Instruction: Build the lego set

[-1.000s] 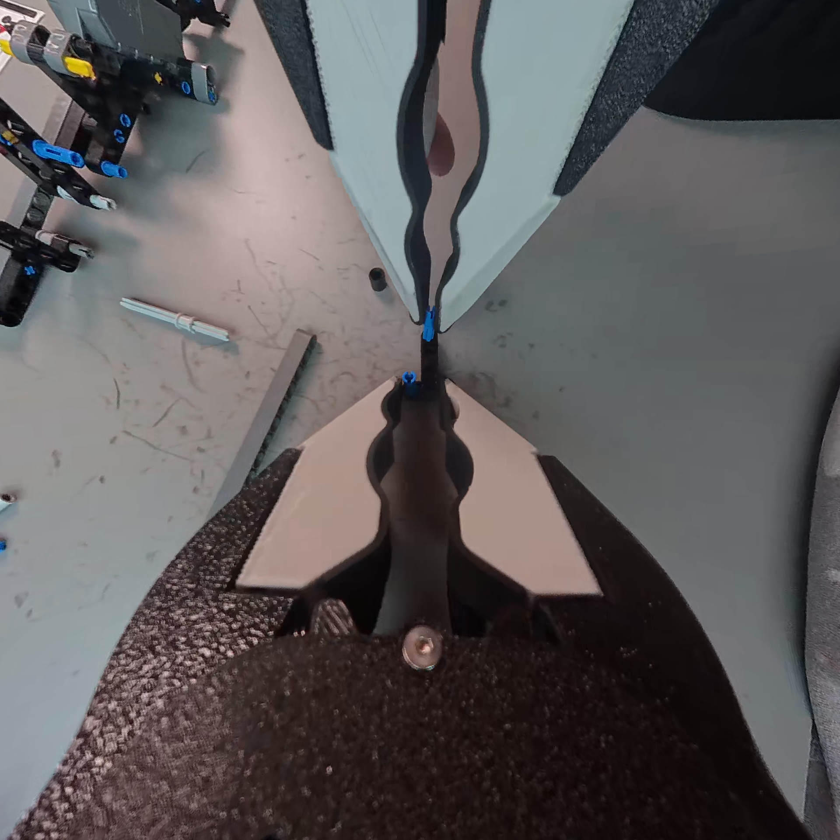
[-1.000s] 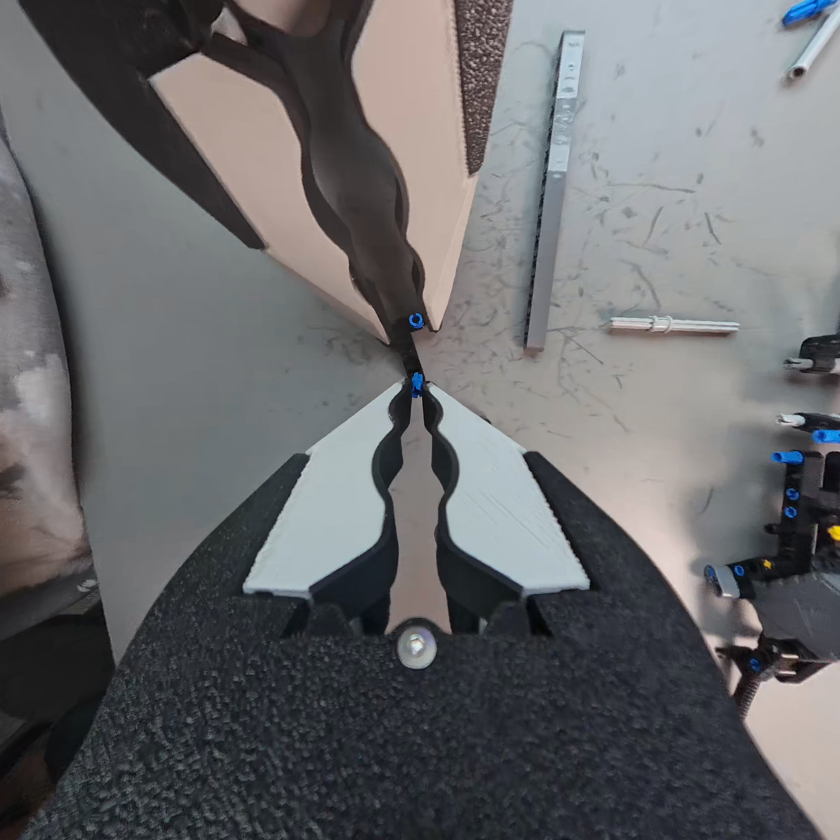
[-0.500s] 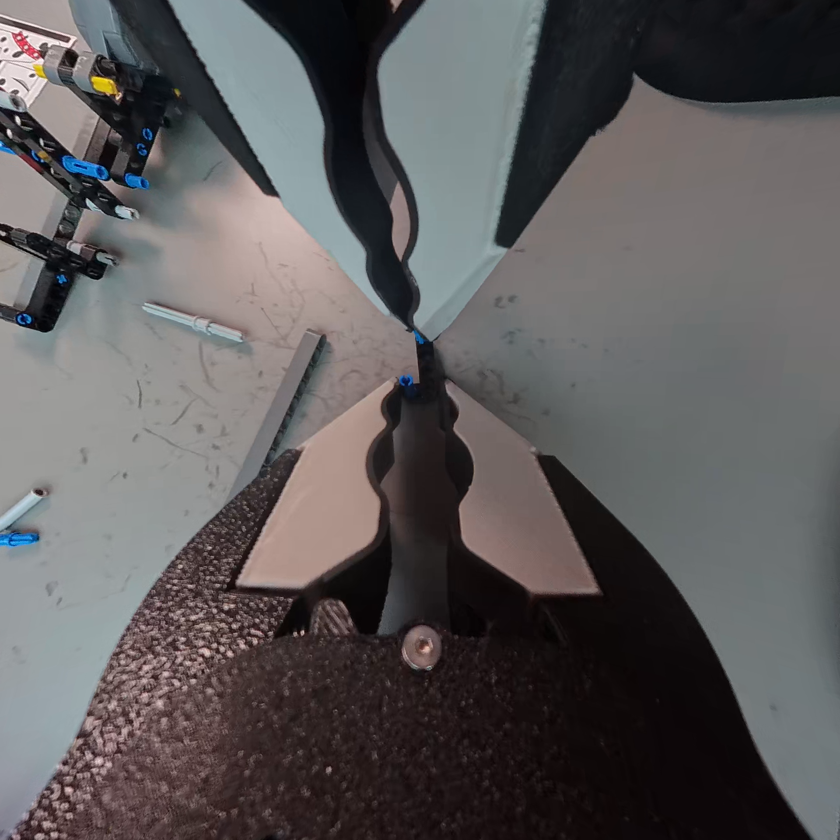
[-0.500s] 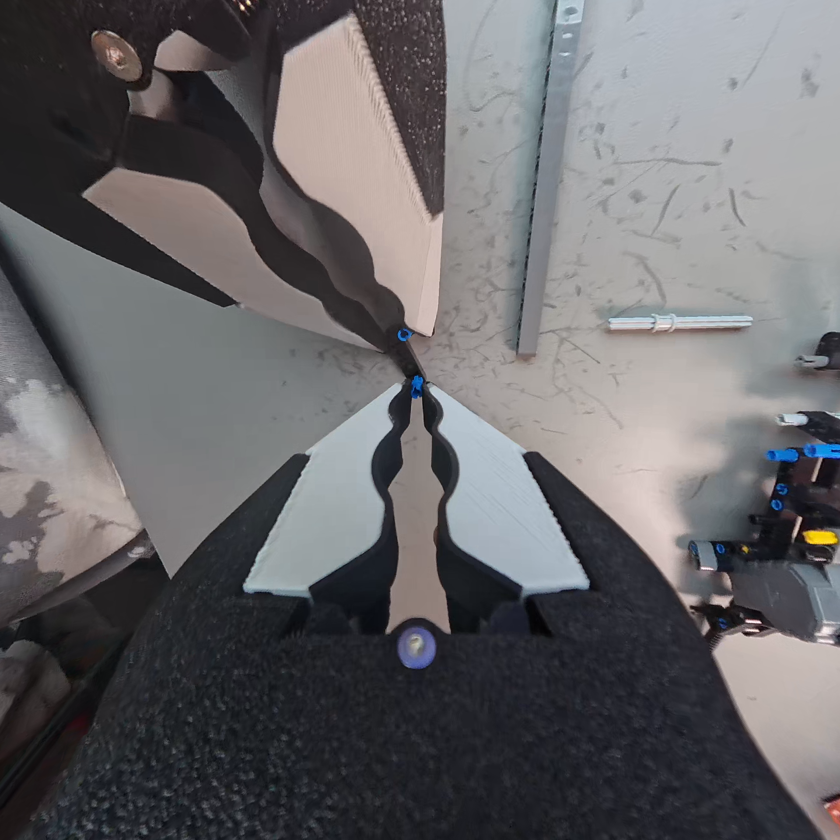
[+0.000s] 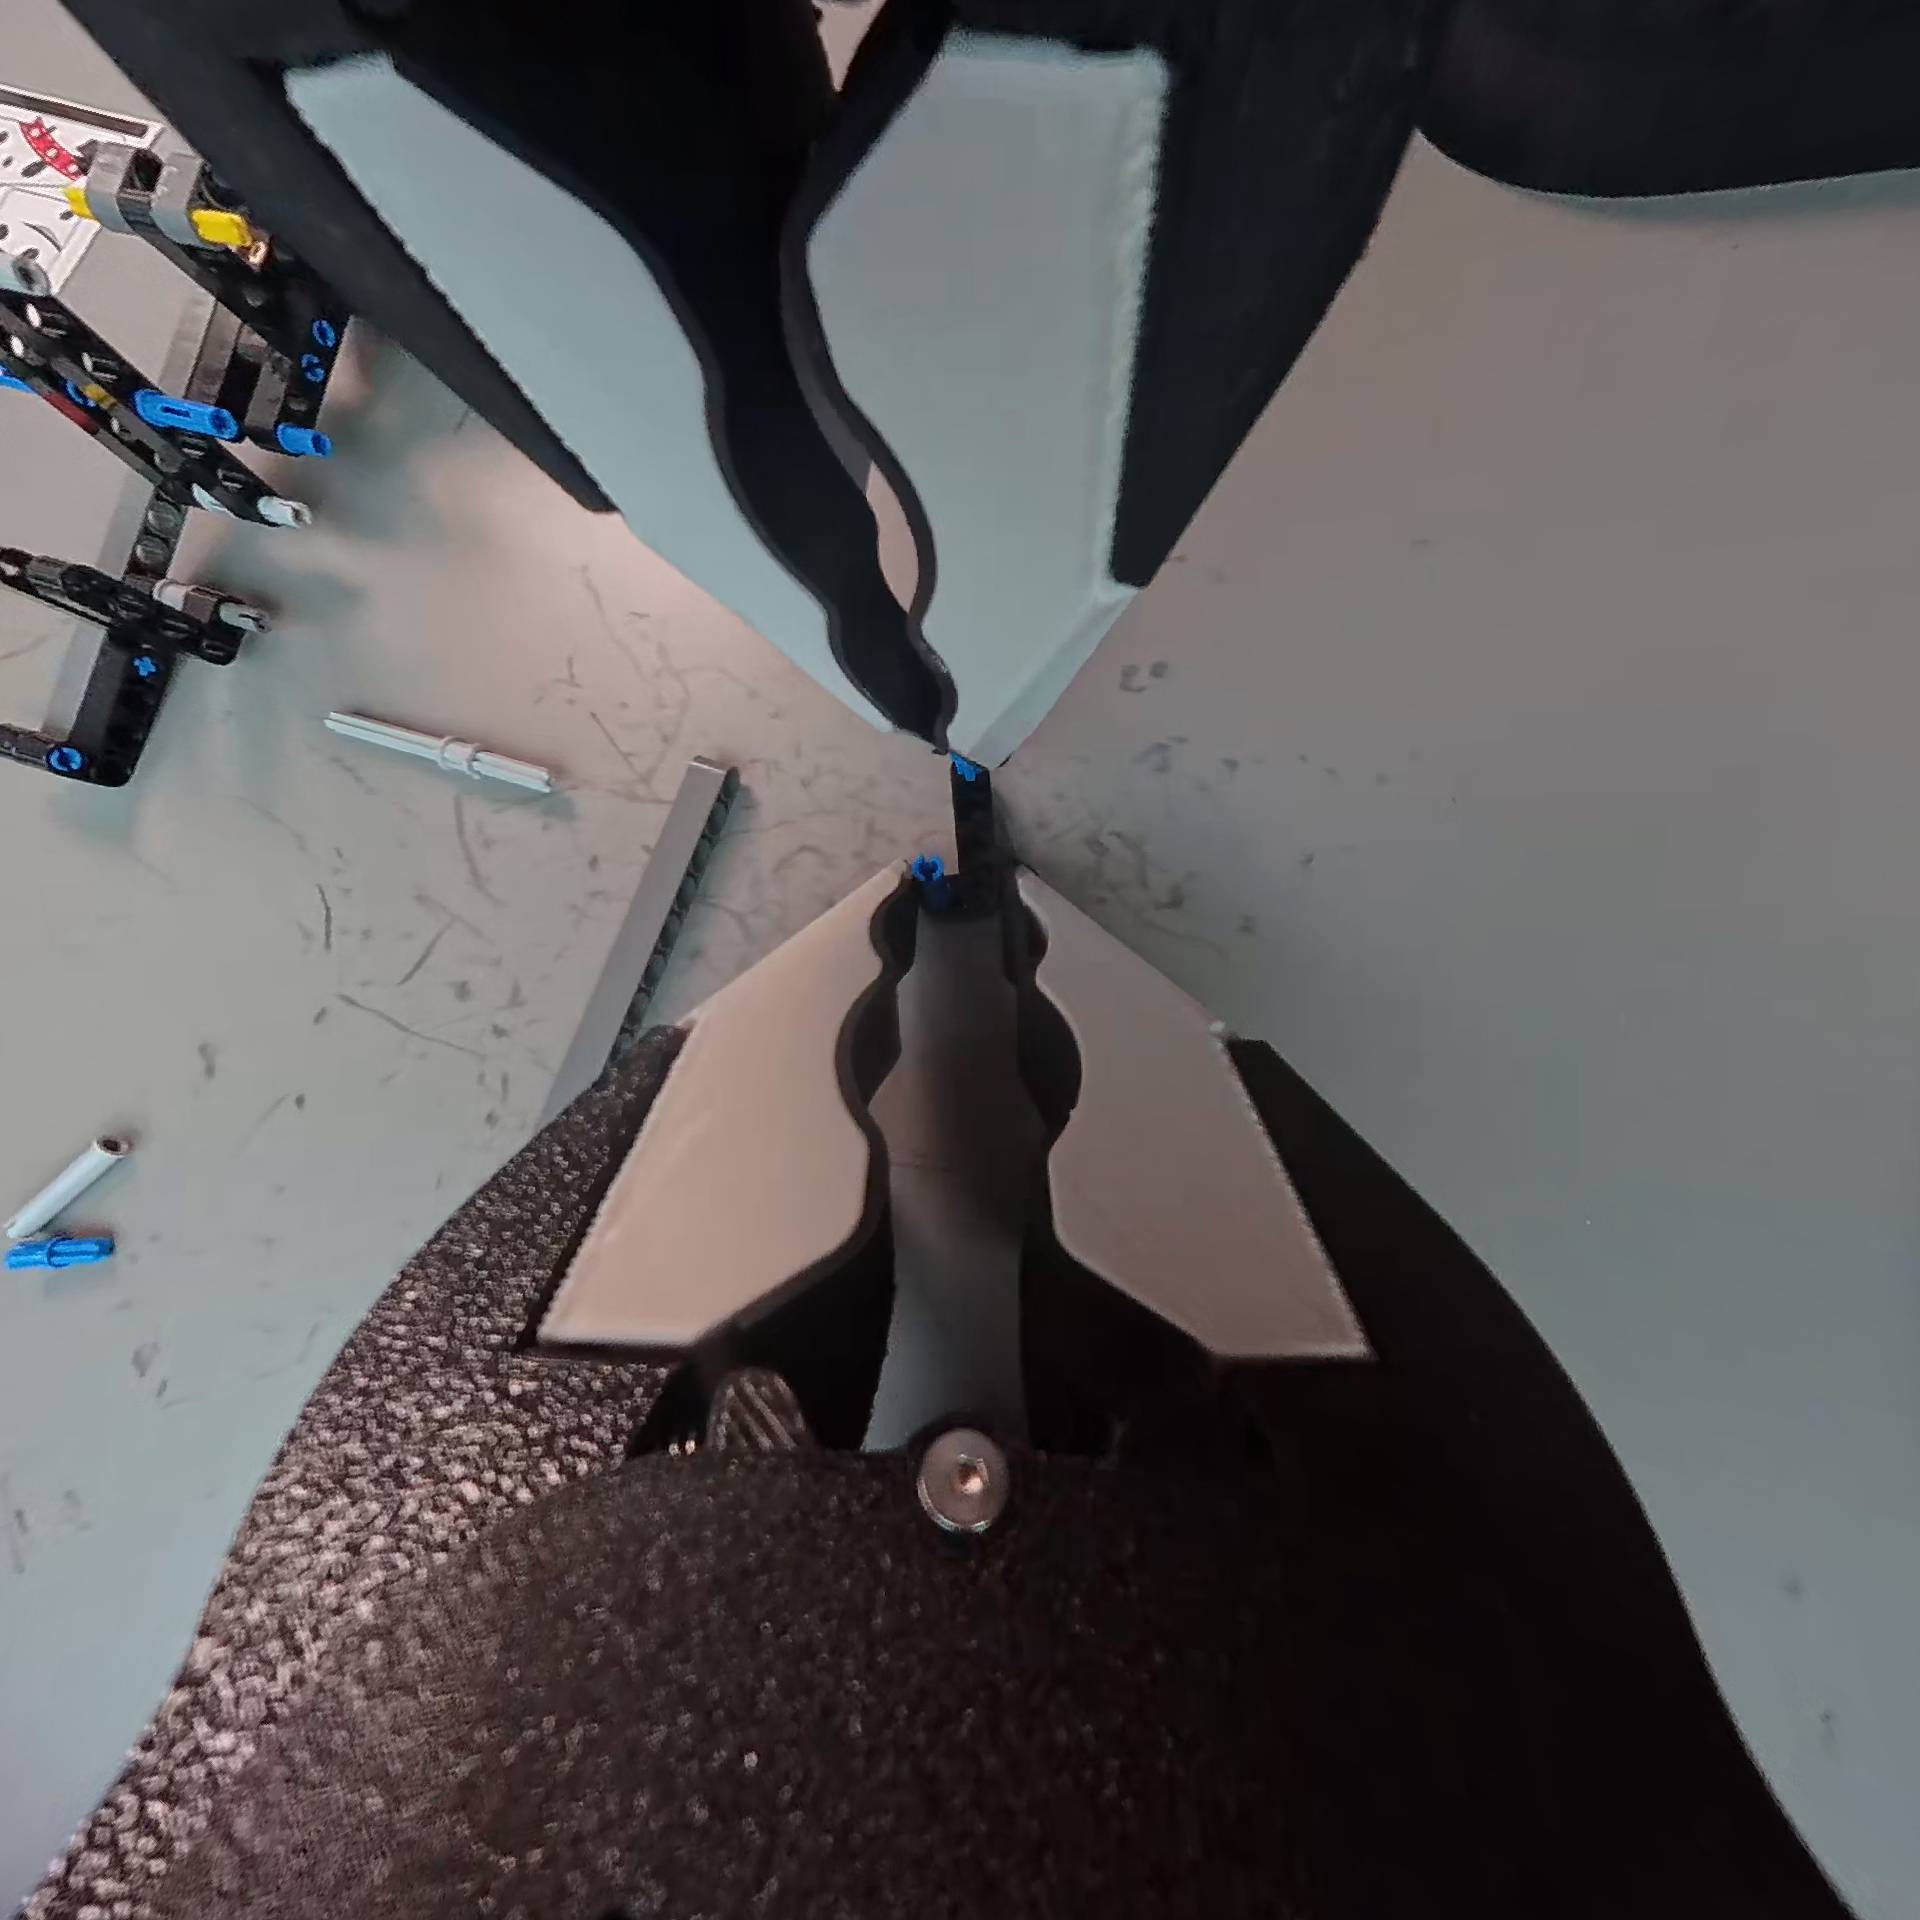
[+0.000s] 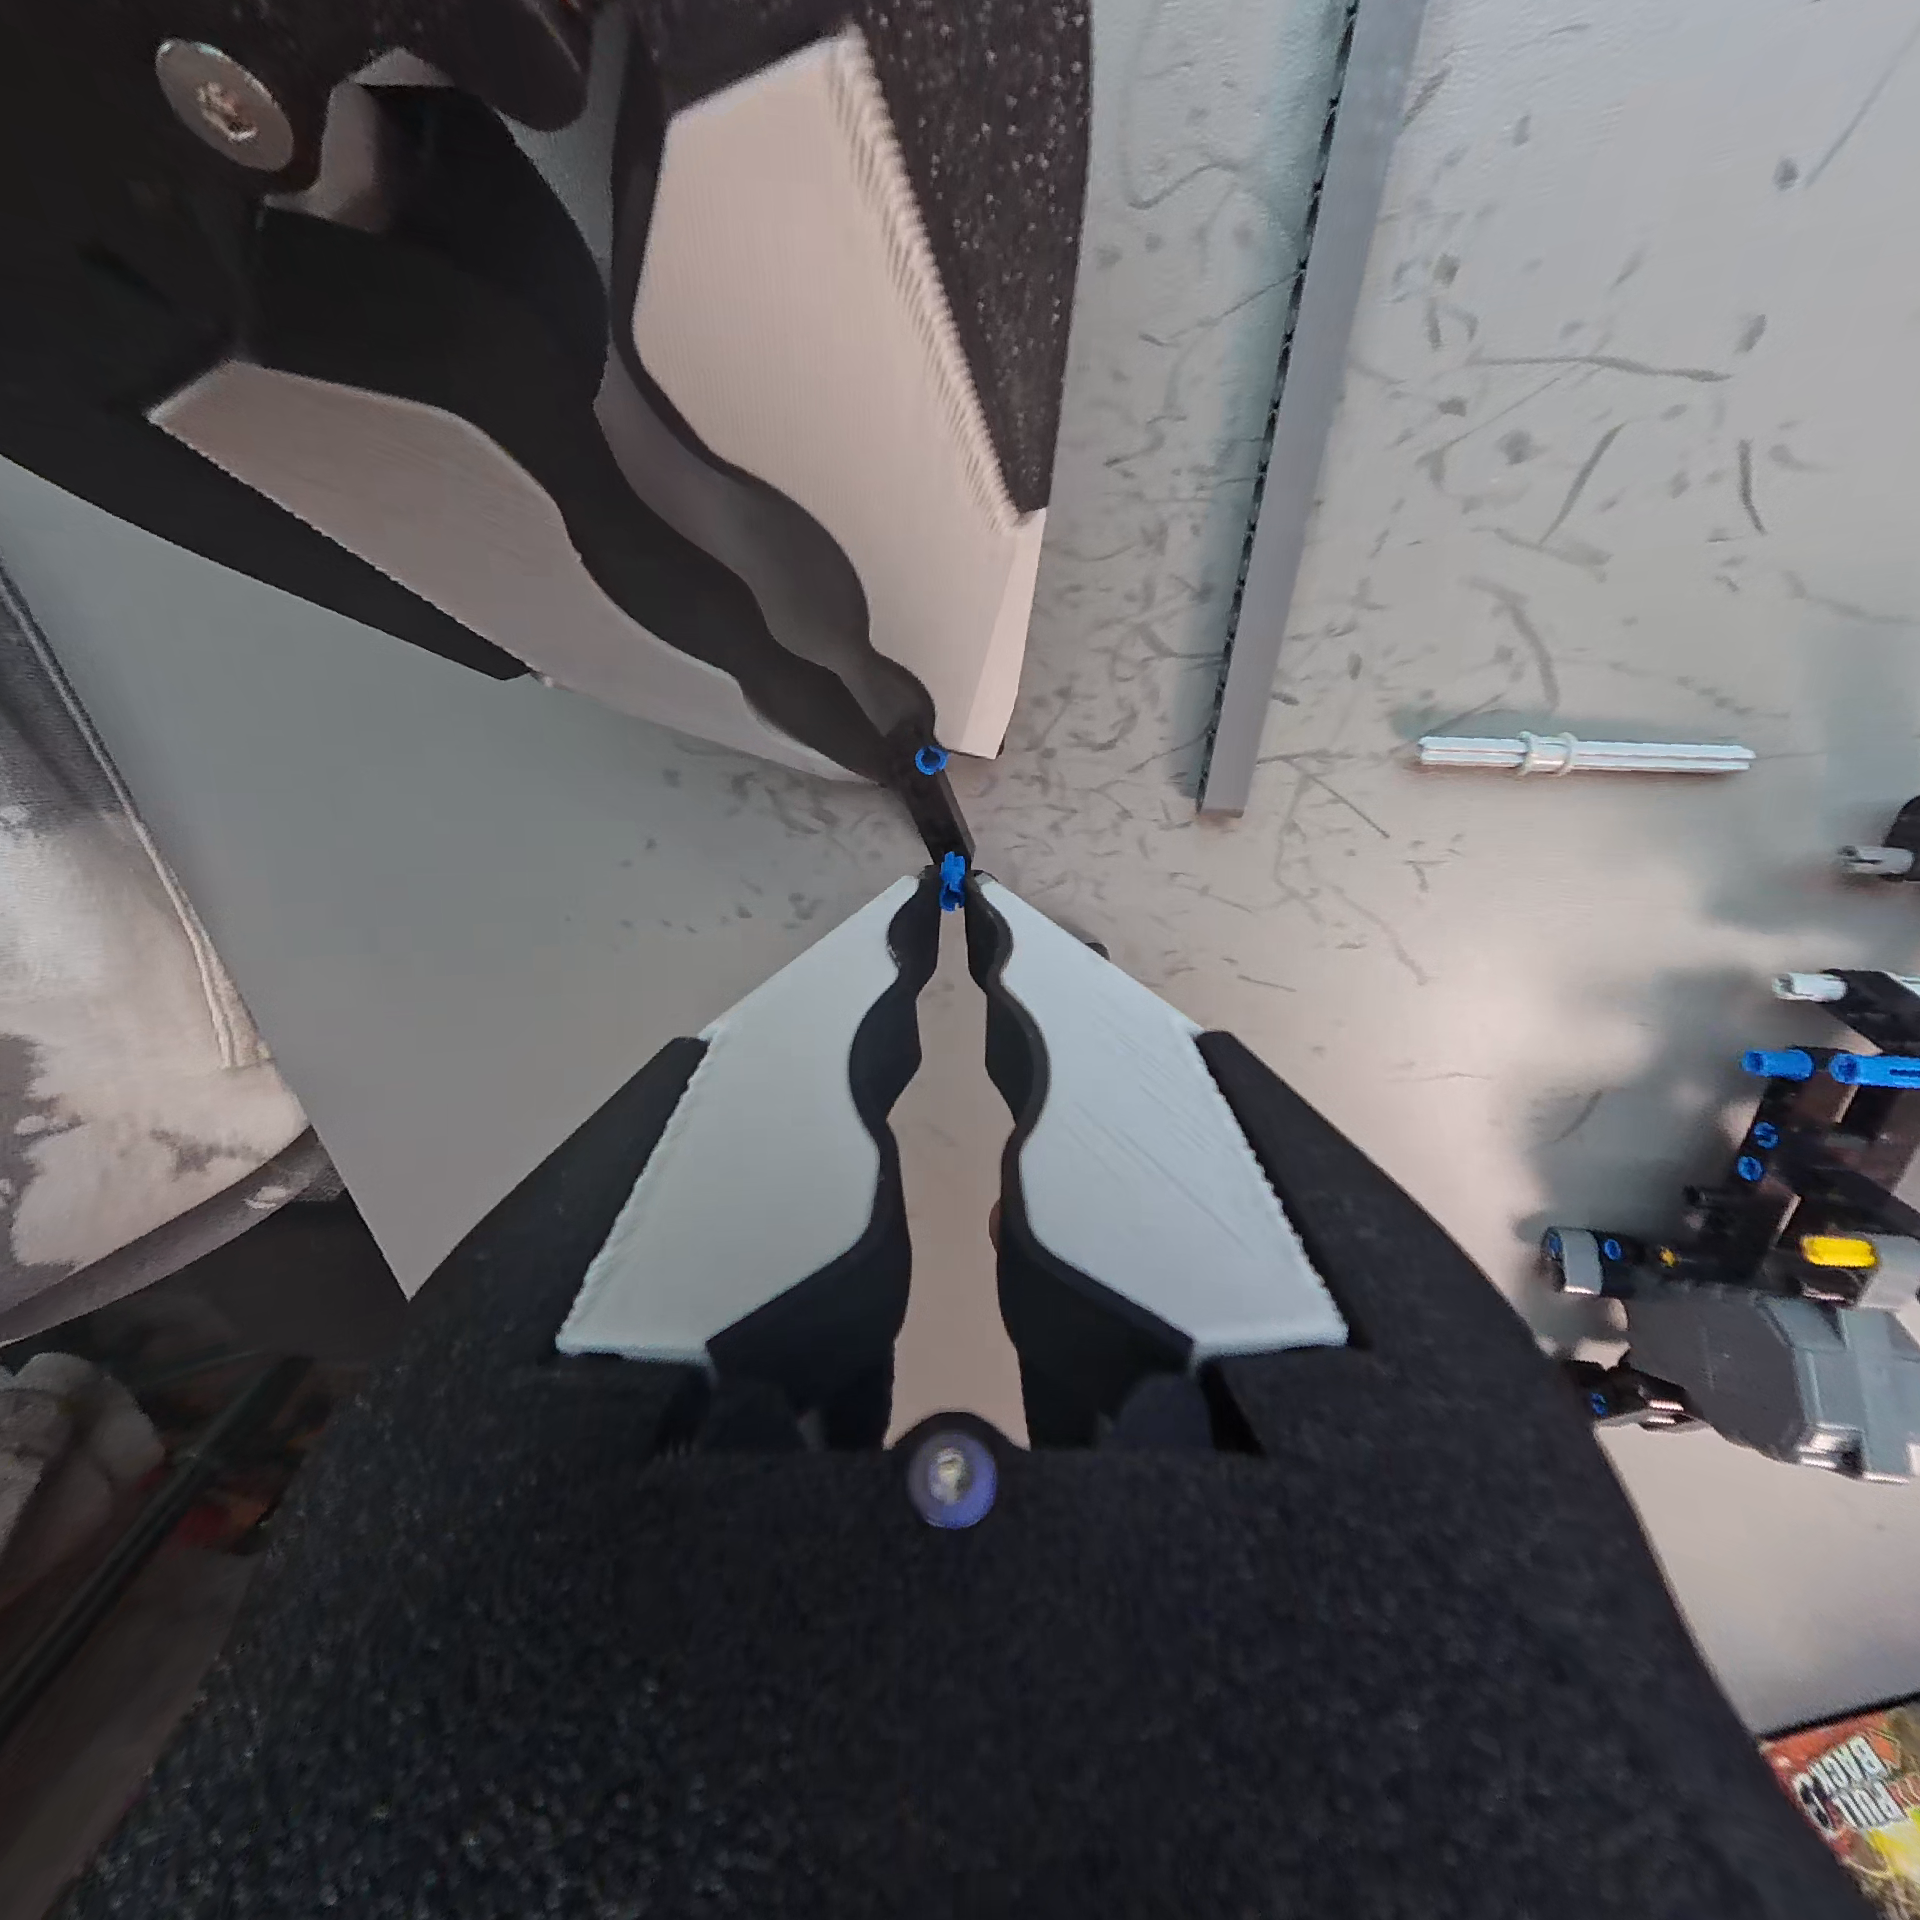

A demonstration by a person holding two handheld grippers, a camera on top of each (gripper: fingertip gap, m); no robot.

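the left gripper pinches the near end of a short black beam, its fingers pressed in on the piece so it stands out ahead, clear of the table, where the other tool can reach it. a blue pin already sits in that held end, just at the fingertips. facing it tip to tip, the right gripper is pressed together on a second blue pin, which meets the free end of the beam; judging by the alignment, the pin is being seated into the end hole, one tool bracing while the other pushes. how far it is in cannot be told.

beyond the tips, on the scratched grey table, lie a long grey beam and a pale grey axle, near at hand as spare parts. farther off is the half-built model, well apart from the work, so the small joining has room.
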